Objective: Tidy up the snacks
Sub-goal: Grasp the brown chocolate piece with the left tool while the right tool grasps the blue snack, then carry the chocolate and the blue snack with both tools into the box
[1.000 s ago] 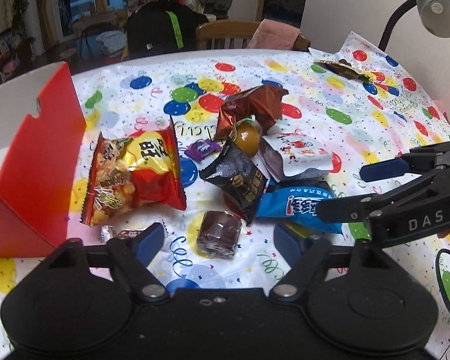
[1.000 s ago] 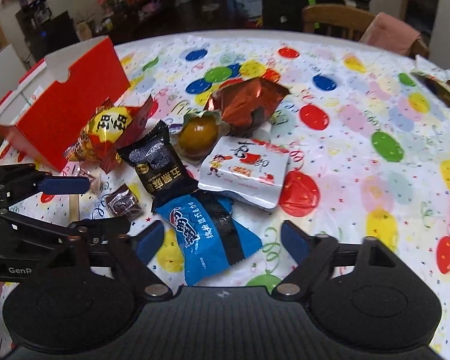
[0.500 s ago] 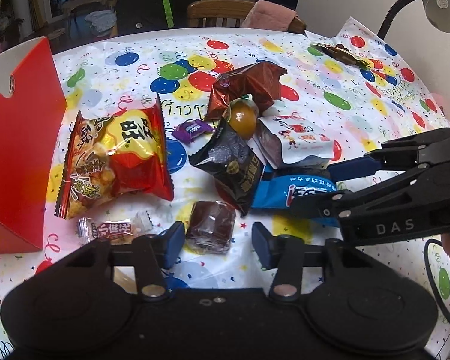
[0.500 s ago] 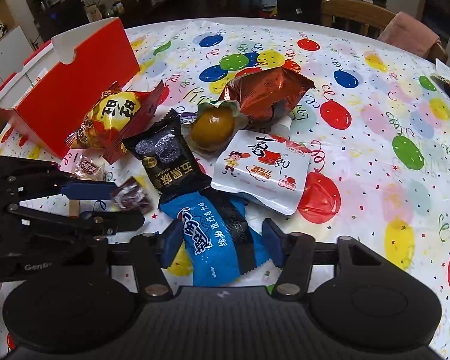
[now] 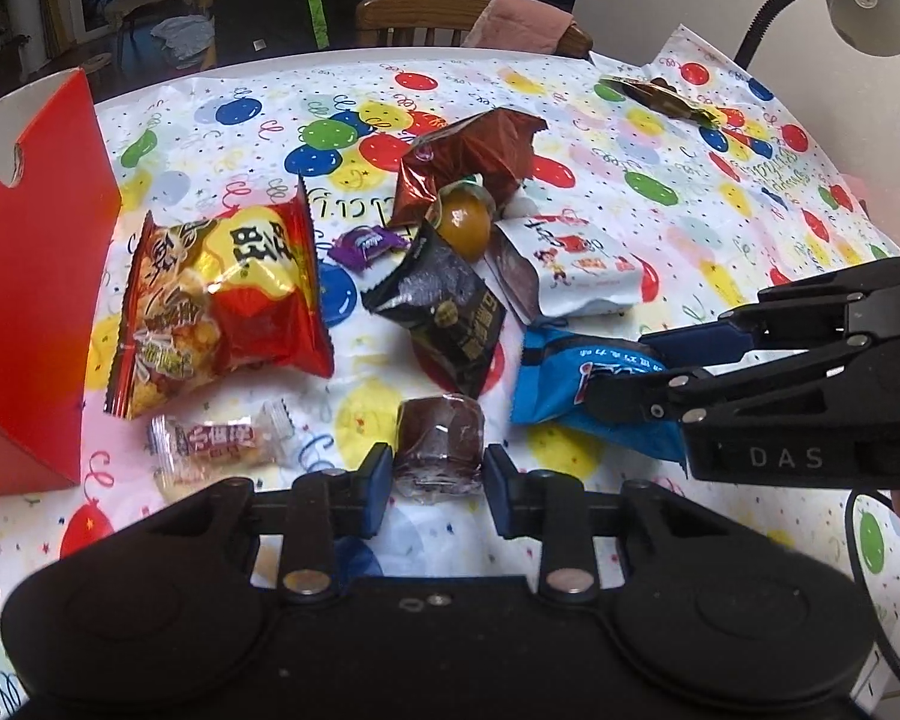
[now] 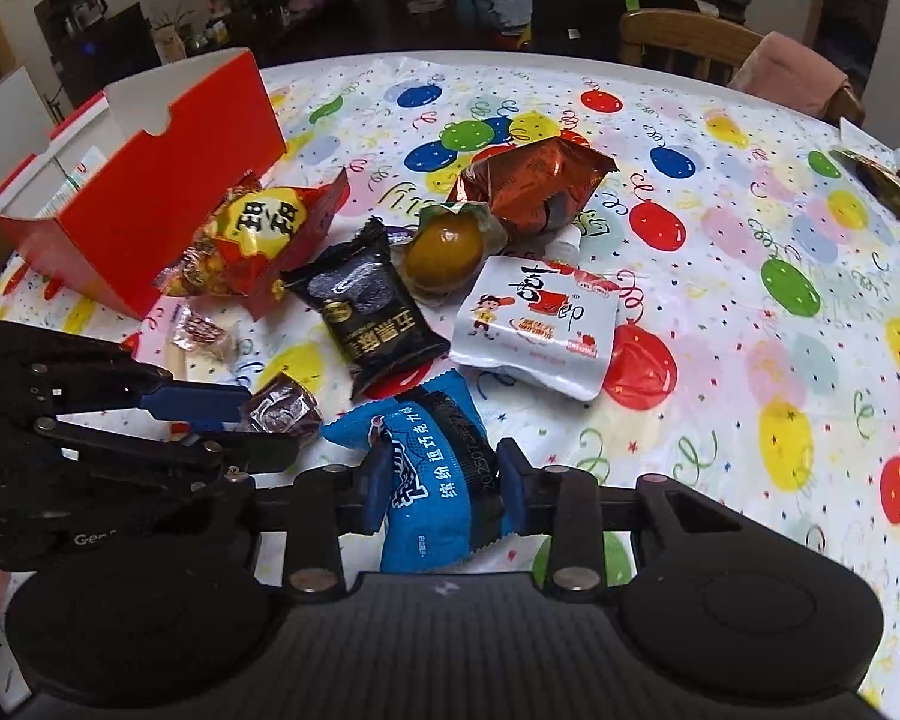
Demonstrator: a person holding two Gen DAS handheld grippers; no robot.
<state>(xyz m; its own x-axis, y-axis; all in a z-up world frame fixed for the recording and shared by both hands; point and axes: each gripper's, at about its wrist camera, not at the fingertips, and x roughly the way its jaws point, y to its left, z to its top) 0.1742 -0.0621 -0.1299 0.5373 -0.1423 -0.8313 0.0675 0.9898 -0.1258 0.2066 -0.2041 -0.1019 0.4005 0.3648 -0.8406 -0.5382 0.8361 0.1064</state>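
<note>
Both jaws have just been closing: left hand-held gripper [image 5: 438,474] clamps brown cake [image 5: 439,441], right hand-held gripper [image 6: 441,477] clamps blue pack [image 6: 435,468]; both seem ready for red box [image 6: 150,180].

The red box [image 5: 30,276] is cut off by the left edge. The blue packet [image 6: 444,480] hides the table under it (its bottom end goes behind the gripper body).
</note>
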